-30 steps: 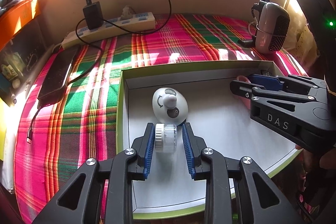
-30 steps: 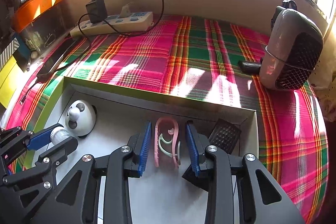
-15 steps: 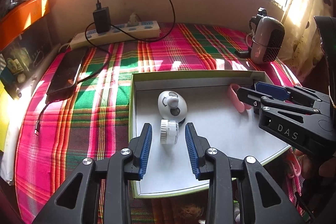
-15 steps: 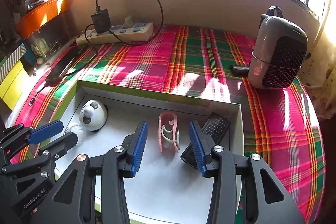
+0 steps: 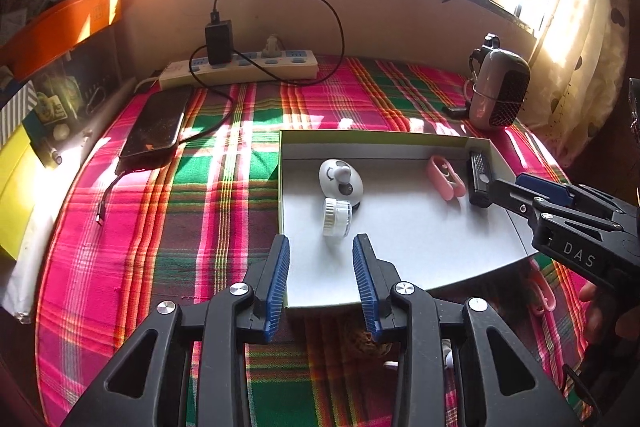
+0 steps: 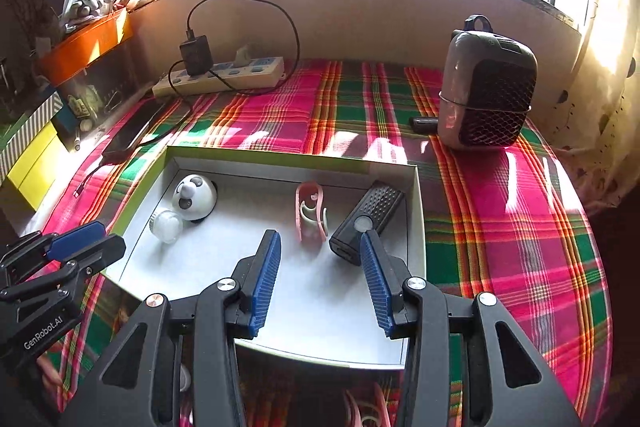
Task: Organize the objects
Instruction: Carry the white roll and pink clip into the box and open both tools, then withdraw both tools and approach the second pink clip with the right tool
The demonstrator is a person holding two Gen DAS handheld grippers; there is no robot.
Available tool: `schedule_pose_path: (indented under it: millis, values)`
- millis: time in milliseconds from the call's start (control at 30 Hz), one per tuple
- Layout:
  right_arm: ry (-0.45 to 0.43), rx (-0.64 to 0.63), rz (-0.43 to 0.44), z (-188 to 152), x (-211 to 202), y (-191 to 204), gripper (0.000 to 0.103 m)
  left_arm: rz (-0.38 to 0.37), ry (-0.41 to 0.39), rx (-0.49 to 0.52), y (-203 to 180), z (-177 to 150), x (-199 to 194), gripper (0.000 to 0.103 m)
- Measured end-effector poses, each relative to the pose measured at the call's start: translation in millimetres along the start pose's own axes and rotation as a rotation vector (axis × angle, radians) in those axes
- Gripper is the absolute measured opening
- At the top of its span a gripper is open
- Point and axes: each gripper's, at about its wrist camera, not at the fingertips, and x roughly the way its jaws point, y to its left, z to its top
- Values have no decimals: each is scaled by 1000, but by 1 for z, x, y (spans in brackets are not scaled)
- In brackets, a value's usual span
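Note:
A shallow white box with a green rim (image 5: 400,139) (image 6: 280,163) lies on the plaid cloth. Inside it rest a small white jar (image 5: 337,216) (image 6: 166,224), a white panda figure (image 5: 340,178) (image 6: 195,197), a pink clip (image 5: 445,177) (image 6: 310,211) and a black ribbed device (image 5: 479,179) (image 6: 368,219). My left gripper (image 5: 320,261) is open and hangs just short of the jar, with nothing between its blue pads. My right gripper (image 6: 318,267) is open too, back from the pink clip and empty. Each gripper shows in the other's view, the right gripper (image 5: 532,191) and the left gripper (image 6: 86,245).
A phone (image 5: 154,125) on a cable, a power strip (image 5: 240,67) with a black charger and a grey mesh-fronted appliance (image 6: 486,95) sit on the cloth beyond the box. An orange tray (image 5: 60,23) and yellow boxes line the left side. A hand (image 5: 600,311) grips the right tool.
Both grippers have let go and pulled back and up from the box. The jar has left the left jaws and the clip has left the right jaws; both stay in the box.

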Motion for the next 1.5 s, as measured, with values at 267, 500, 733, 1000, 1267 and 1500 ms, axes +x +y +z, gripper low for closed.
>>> schedule_pose_path:
  millis: [267,500,733,1000,1267,1500]
  values:
    - [-25,13,-18,-21,-25,-8,43,-36,-12,-67,14,-17,-17,31]
    - [-34,47,-29,-42,-44,-24,44,-59,-5,-120,29,-33,-27,31]
    - [-19,74,-41,-65,-53,-40,50,-75,7,-136,33,-50,-29,31]
    - [12,78,-16,-88,-56,-48,50,-87,39,-145,32,-61,-24,31]
    - [66,46,-4,-93,-37,-38,50,-109,62,-137,25,-62,-18,31]
    - [89,1,-41,-93,-25,-32,50,-138,69,-135,18,-56,-15,32]
